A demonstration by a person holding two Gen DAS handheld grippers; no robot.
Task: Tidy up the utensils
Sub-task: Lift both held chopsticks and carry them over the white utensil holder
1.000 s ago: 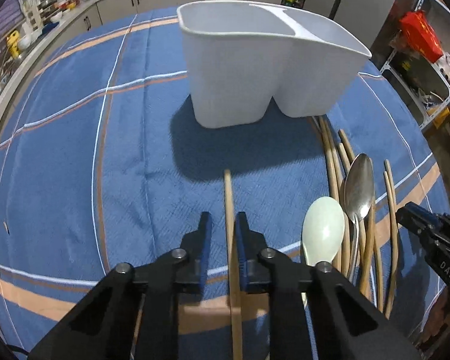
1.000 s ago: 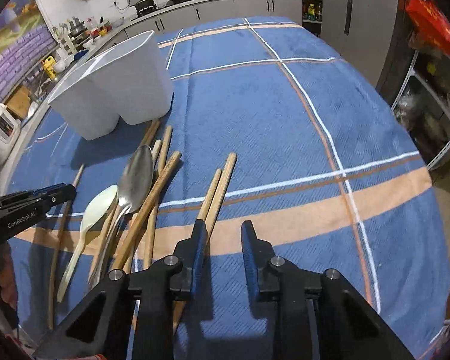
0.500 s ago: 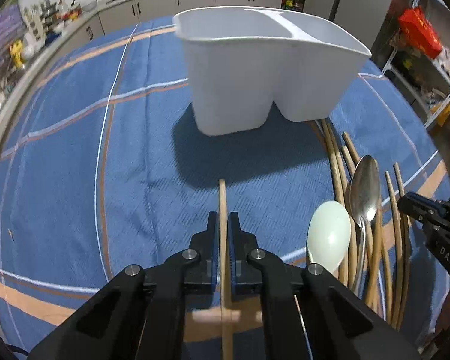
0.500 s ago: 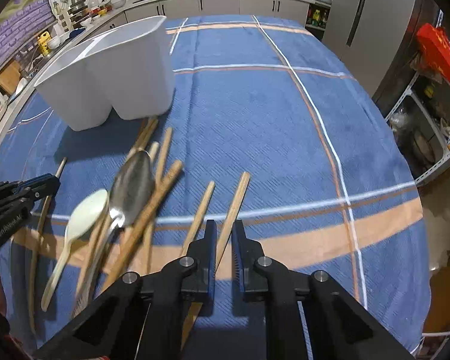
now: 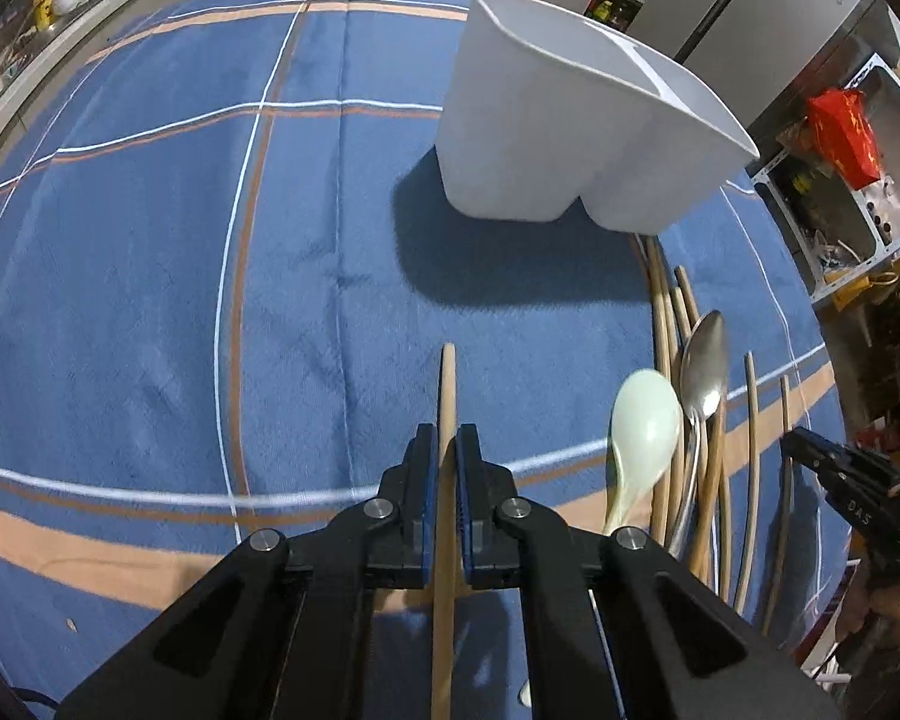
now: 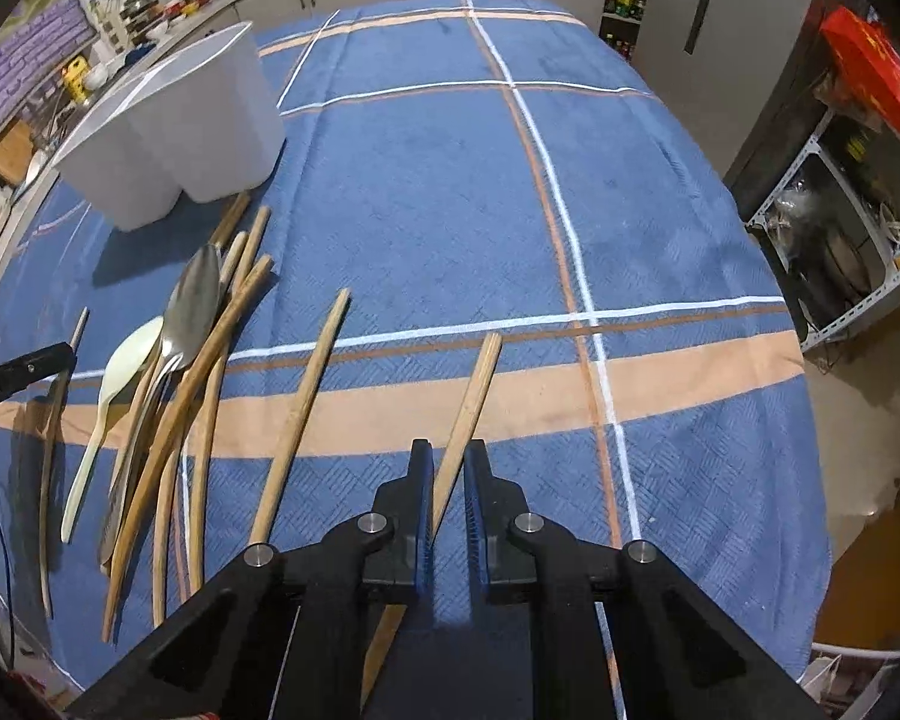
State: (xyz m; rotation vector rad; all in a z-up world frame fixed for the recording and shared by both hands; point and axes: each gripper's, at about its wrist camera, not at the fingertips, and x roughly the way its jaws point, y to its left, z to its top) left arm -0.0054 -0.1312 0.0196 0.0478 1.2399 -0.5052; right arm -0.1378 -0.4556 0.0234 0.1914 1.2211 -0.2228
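My left gripper (image 5: 444, 450) clamped on wooden chopstick (image 5: 447, 384); my right gripper (image 6: 448, 468) clamped on another chopstick (image 6: 477, 384); white two-compartment holder (image 5: 570, 138) at one o'clock.

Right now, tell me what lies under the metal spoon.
The metal spoon rests on a heap of wooden chopsticks, beside the pale spoon. How many chopsticks lie beneath is hidden.

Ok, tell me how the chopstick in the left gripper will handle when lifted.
The chopstick looks like stiff wood, so it probably won't bend. It is thin, likely light. The left gripper pinches it partway along, so it may pivot between the pads.
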